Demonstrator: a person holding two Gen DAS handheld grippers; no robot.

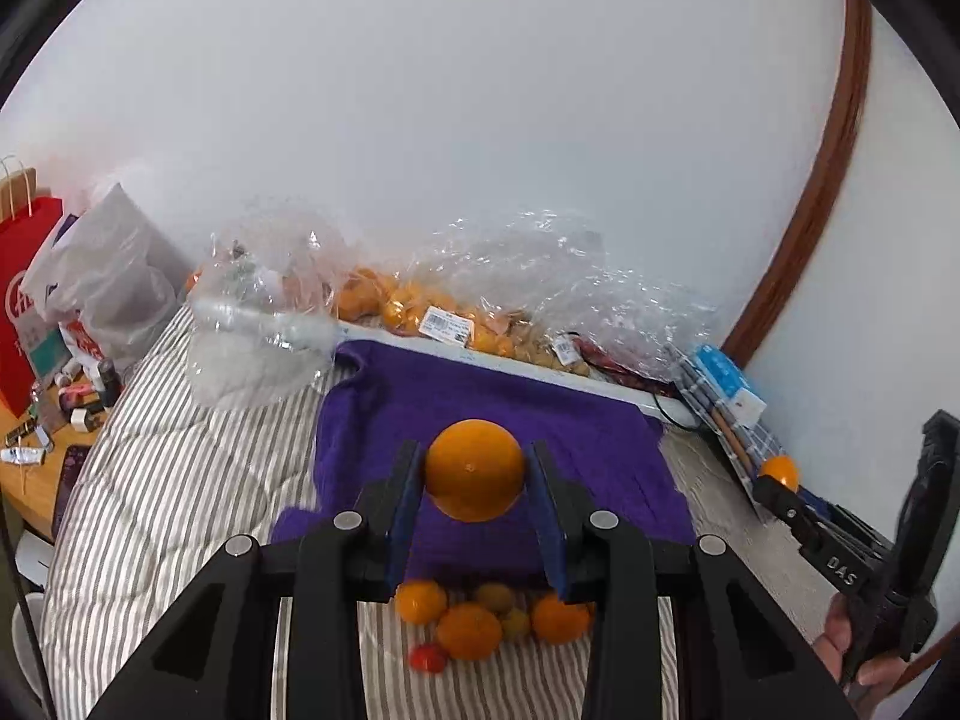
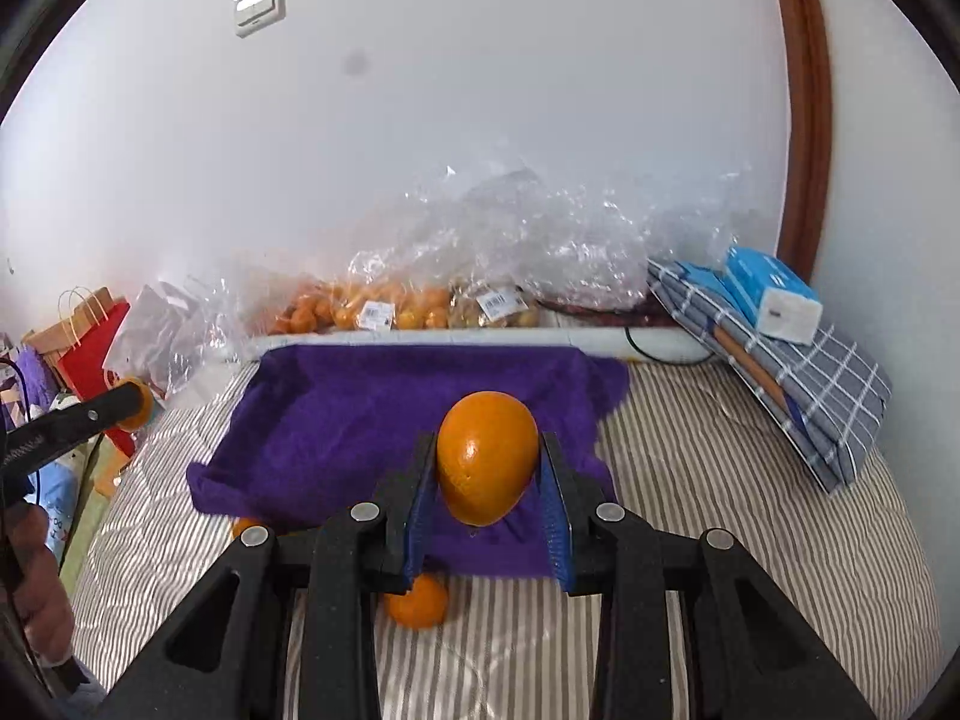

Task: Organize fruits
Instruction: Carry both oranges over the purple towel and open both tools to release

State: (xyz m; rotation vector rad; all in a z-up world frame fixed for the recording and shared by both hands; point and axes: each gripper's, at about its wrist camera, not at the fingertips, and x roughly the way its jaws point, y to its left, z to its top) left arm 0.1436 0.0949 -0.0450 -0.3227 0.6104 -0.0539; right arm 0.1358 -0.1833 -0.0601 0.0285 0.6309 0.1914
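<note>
Now an orange [image 1: 474, 471] is being clamped in the left gripper [image 1: 474, 480], another orange [image 2: 487, 457] in the right gripper [image 2: 487, 480] — both being carried above the purple cloth [image 2: 384, 402], where a gentle set-down is being called for next.

Left gripper [image 1: 474, 474]: jaws clamped on an orange [image 1: 474, 469], pitched downward toward 12 o'clock. Right gripper [image 2: 487, 468]: jaws clamped on a second orange [image 2: 487, 457], likewise pitched downward.

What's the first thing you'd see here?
Two oranges, each pinched in a gripper above the purple cloth on the striped bed: one orange in the left gripper, another orange in the right gripper. Loose fruit lies below, and shiny bags of fruit sit by the wall.
</note>
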